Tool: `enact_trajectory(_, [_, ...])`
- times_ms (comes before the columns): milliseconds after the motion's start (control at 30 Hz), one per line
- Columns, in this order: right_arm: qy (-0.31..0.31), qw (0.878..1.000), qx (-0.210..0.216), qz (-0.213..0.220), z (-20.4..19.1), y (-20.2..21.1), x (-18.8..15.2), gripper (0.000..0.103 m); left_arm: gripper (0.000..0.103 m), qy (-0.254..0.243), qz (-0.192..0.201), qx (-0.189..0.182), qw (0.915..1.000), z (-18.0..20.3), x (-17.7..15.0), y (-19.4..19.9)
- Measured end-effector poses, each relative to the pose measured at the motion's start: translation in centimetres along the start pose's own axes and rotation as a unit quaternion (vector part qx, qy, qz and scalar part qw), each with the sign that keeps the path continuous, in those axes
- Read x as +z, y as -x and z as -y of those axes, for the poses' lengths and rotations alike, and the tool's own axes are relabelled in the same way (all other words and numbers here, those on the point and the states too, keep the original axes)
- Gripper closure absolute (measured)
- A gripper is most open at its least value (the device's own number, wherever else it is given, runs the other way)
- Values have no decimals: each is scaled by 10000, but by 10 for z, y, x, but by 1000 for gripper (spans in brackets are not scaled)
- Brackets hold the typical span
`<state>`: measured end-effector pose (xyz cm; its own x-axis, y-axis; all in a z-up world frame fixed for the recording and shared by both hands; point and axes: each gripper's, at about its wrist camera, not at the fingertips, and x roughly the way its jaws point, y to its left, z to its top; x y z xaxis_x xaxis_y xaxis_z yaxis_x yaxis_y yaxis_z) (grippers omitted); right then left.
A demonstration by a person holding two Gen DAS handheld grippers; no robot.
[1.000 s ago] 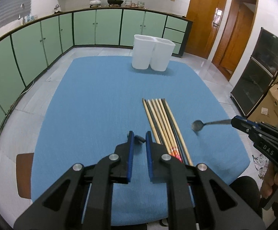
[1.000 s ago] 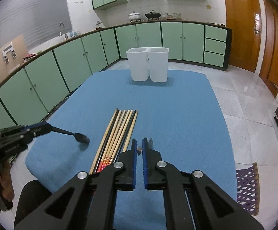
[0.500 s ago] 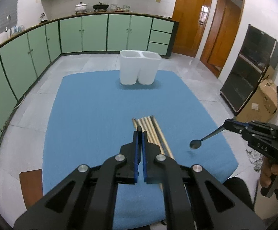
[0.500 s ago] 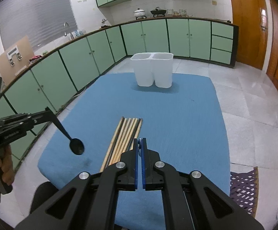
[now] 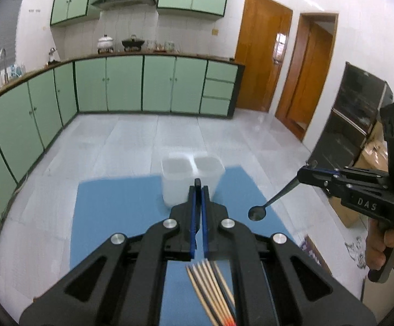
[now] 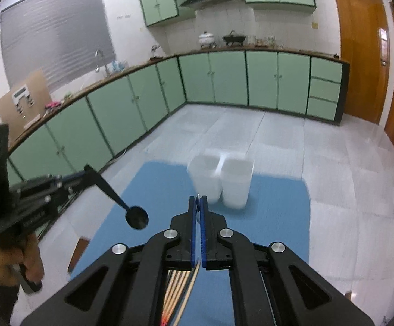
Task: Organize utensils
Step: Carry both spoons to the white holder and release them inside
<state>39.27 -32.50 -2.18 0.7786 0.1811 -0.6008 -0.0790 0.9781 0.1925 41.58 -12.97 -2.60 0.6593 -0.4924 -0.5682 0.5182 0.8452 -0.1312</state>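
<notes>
Both tongs are clenched, each on a dark spoon. From the right wrist view, the left tongs (image 6: 87,172) at left centre grasp a spoon (image 6: 136,217) by its handle, the bowl hanging down toward the middle. From the left wrist view, the right tongs (image 5: 305,175) at right centre grip the other spoon (image 5: 256,213), bowl down and to the left. Nearest, at the bottom of the frame beneath the tongs, the chopsticks (image 5: 212,289) lie bundled on the blue desk (image 5: 115,217), long axes running away from the viewer. Farther up, at centre, stands the white twin-compartment holder (image 5: 193,178), straight ahead of both; neither hand looks clearly nearer.
</notes>
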Motion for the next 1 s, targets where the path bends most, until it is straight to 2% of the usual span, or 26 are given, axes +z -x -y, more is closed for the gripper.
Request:
enact_trajectory(167, [-79, 9994, -264, 190, 18, -46, 52, 100, 100, 142, 211, 140, 9996, -11, 46, -48])
enact_trajectory(300, [-261, 9990, -361, 74, 42, -97, 64, 100, 100, 162, 287, 210, 9992, -15, 65, -97])
enact_trajectory(467, [-464, 9978, -421, -214, 73, -160, 55, 100, 100, 185, 214, 320, 9991, -21, 63, -151])
enact_trajectory(600, [-627, 9966, -321, -438, 86, -191, 43, 100, 100, 334, -106, 259, 9990, -30, 45, -194])
enact_trajectory(733, [-691, 9953, -263, -626, 93, -211, 28, 99, 100, 334, -287, 242, 9987, -35, 33, -212])
enact_trajectory(800, [-718, 9952, -311, -590, 95, -209, 22, 96, 99, 368, -314, 263, 9985, -40, 29, -213])
enact_trajectory(833, [-742, 9951, -311, -568, 95, -208, 21, 89, 94, 376, -284, 281, 9985, -41, 28, -210])
enact_trajectory(867, [-749, 9952, -333, -529, 95, -205, 22, 85, 83, 357, -261, 296, 9986, -41, 28, -206])
enact_trajectory(900, [-734, 9954, -368, -488, 96, -201, 23, 79, 77, 327, -223, 324, 9987, -40, 27, -203])
enact_trajectory(933, [-711, 9957, -396, -443, 95, -195, 24, 78, 69, 289, -144, 385, 9987, -39, 28, -196])
enact_trajectory(1000, [-742, 9958, -402, -353, 95, -183, 28, 78, 64, 276, -7, 437, 9987, -37, 30, -175])
